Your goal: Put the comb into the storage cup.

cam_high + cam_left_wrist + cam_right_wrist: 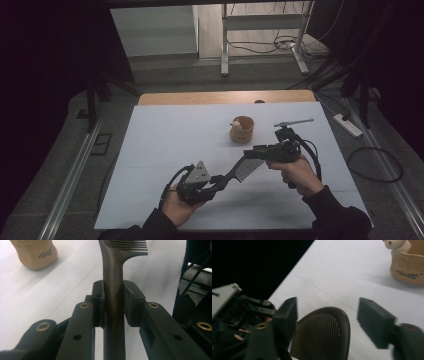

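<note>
The left gripper [113, 302] clamps the comb [244, 169] by its handle above the table [165, 150]. The right gripper [327, 317] stands part open, its jaws either side of the comb's toothed head, not touching.

We record a dim high view: room edges fall to black, and the white table [165, 150] is evenly, softly lit. In the right gripper view, the near jaws blur. The wooden cup [35, 253] casts a soft shadow.
</note>
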Motion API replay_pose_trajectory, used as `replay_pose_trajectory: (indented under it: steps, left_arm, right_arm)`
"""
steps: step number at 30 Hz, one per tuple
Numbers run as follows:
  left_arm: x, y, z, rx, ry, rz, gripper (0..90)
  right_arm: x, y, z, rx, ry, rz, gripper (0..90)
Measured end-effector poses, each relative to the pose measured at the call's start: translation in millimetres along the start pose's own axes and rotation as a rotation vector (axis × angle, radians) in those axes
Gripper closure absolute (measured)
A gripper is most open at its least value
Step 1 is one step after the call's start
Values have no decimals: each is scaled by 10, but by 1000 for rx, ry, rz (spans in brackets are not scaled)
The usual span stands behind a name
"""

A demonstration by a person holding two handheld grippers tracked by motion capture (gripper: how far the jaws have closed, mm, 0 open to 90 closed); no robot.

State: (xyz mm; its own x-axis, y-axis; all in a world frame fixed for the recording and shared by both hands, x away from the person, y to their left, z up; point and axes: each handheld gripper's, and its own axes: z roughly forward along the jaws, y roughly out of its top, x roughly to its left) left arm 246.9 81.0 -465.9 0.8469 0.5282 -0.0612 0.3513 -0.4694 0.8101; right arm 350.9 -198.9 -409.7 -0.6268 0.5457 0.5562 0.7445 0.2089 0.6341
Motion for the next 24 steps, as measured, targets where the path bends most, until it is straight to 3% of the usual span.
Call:
replay_pose_trajectory:
  steps: [5,12,14,18,24]
  left_arm:
    - [-4,-1,-3,-3,5,4,724]
    - [3,-7,9,-2,-1,4,723]
    - [-3,-11,24,1,3,7,723]
    - [-2,-23,61,19,11,23,721]
    - [17,-36,78,24,10,9,694]
  right_arm:
    - [-31,1,-18,-10,34,12,588]
    - [-76,-13,-21,-28,97,55,774]
    - [-107,-18,-27,-43,150,100,803]
    - [-98,-27,-20,-52,188,112,834]
    - [-17,-33,-11,-57,183,106,842]
